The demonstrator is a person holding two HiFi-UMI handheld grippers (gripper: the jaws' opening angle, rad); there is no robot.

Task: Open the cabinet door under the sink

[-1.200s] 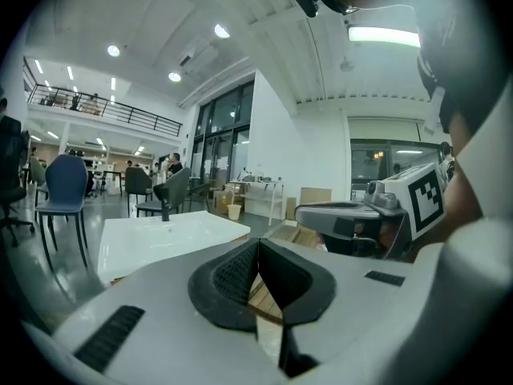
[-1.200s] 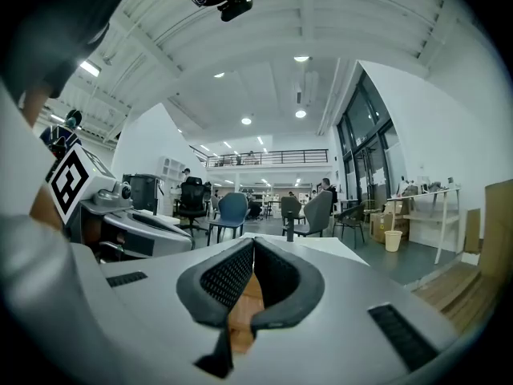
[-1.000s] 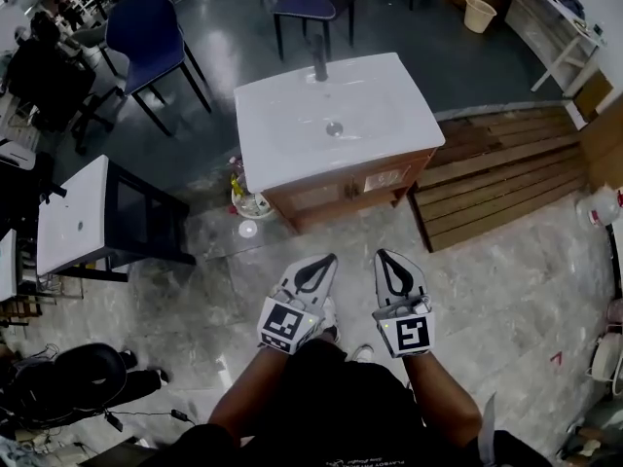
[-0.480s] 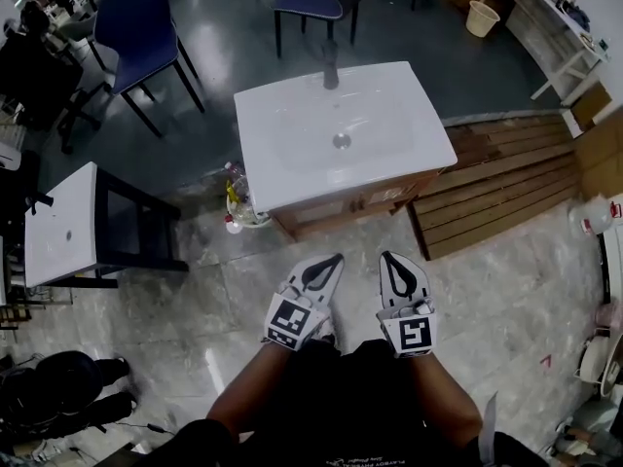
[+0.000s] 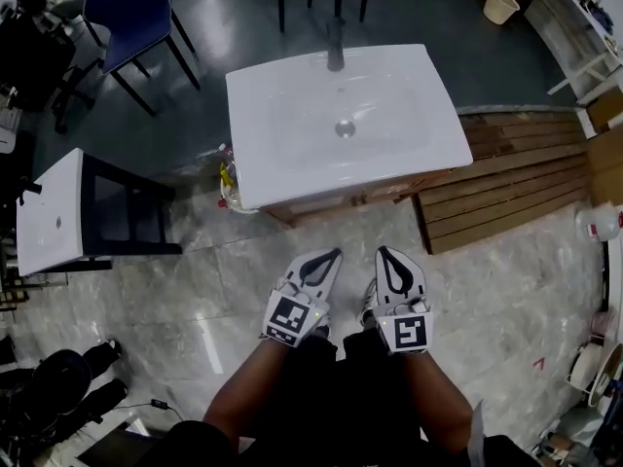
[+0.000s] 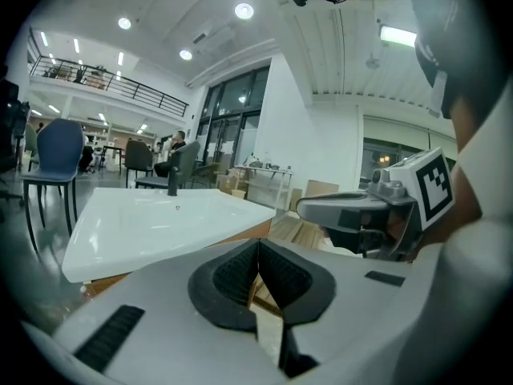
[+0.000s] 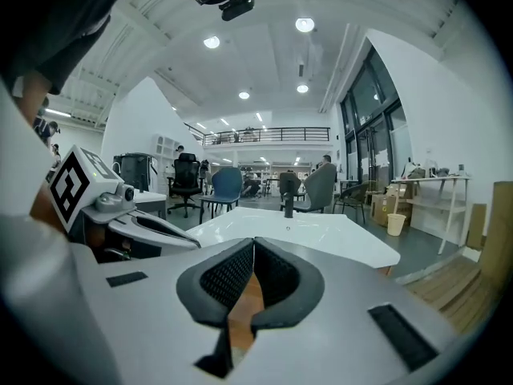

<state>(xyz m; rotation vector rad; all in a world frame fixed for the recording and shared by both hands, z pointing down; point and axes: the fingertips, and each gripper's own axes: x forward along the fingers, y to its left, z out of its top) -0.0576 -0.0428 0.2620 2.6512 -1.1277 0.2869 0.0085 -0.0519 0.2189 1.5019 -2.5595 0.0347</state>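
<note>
Advanced toward the cabinet (image 5: 331,200) since the earlier frame: left gripper (image 5: 329,257) and right gripper (image 5: 386,254), side by side, fingers clenched on nothing. Cabinet stands ahead beneath the white sink (image 5: 341,115), untouched.

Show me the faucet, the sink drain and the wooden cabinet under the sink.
faucet (image 5: 336,47), head view, its upright dark body.
sink drain (image 5: 345,128), head view, its centre.
wooden cabinet (image 5: 331,203), head view, its front's top strip.
</note>
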